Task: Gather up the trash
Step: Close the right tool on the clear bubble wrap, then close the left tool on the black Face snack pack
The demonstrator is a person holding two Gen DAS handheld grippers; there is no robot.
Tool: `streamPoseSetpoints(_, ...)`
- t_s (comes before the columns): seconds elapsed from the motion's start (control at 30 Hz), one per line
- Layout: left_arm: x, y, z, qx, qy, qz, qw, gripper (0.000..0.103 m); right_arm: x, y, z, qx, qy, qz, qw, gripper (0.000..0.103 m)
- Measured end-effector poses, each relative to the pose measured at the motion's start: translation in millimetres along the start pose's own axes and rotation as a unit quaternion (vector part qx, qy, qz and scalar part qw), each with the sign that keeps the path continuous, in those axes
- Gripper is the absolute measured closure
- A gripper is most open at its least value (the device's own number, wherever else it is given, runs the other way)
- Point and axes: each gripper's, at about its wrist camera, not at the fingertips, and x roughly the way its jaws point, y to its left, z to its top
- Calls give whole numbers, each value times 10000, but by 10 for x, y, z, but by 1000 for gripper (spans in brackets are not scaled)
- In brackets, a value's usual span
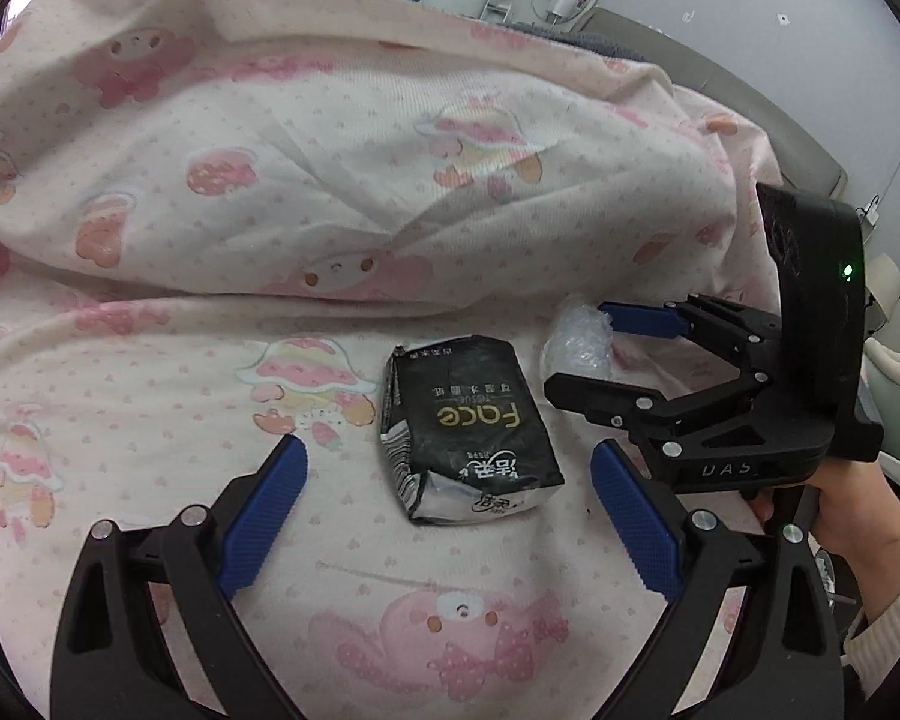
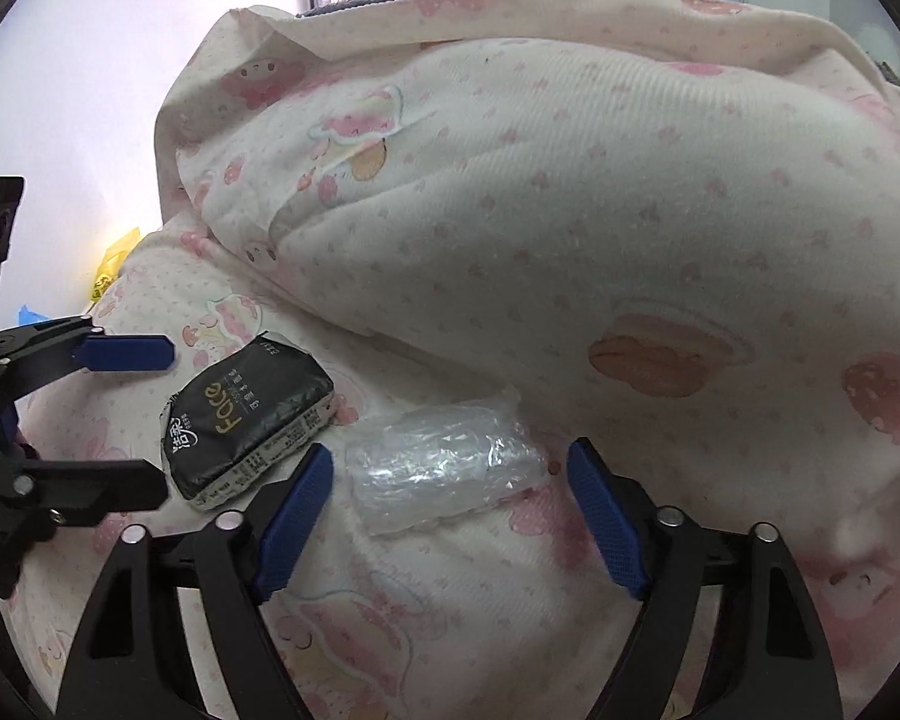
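Observation:
A black tissue pack (image 1: 465,429) printed "Face" lies on the pink cartoon bed sheet (image 1: 150,372). My left gripper (image 1: 447,468) is open, its blue fingers either side of the pack's near end. A crumpled clear plastic wrapper (image 1: 576,345) lies to the pack's right. My right gripper (image 1: 576,354) is open around the wrapper. In the right wrist view the wrapper (image 2: 444,468) lies between the right gripper's (image 2: 450,474) open fingers, and the pack (image 2: 249,420) lies left of it, between the left gripper's (image 2: 165,420) fingers.
A bunched quilt (image 1: 330,150) in the same pink print rises right behind both items; it also fills the right wrist view (image 2: 570,210). A yellow wrapper (image 2: 111,267) shows past the bed's left edge. Clothes hang at the far back.

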Motion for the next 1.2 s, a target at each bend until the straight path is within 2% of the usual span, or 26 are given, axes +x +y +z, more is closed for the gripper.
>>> streamPoseSetpoints(0.03, 16, -7, -3, 13, 13, 10, 10000, 6, 10, -13, 1, -12, 0, 21, 10000, 31)
streamPoseSetpoints(0.1, 43, -28, -6, 54, 27, 13, 10000, 7, 54, -22, 4, -40, 63, 92, 9999, 37)
streamPoseSetpoints(0.2, 100, -99, 1, 155, 47, 39, 9999, 10, 49, -23, 0, -60, 59, 127, 9999, 40)
streamPoseSetpoints(0.53, 297, -188, 50, 222, 193, 196, 9994, 18, -277, -56, -58, 102, -128, 12, 9999, 41)
streamPoseSetpoints(0.67, 334, -225, 57, 233, 190, 285, 9991, 27, -368, -21, -102, 319, -149, -21, 9994, 41)
streamPoseSetpoints(0.77, 319, -213, 64, 139, 132, 260, 9995, 37, -455, -5, -126, 411, -198, -37, 9990, 41)
streamPoseSetpoints(0.87, 232, -157, -1, 54, 80, 142, 9999, 44, -578, -1, -147, 641, -300, -89, 9975, 41)
streamPoseSetpoints(0.97, 152, -147, -26, 41, 28, 66, 10000, 45, -729, 16, -173, 944, -454, -84, 9945, 41)
streamPoseSetpoints(1.2, -142, -201, -115, 420, -128, 147, 9989, 46, -931, 195, -209, 1353, -583, -91, 9890, 41)
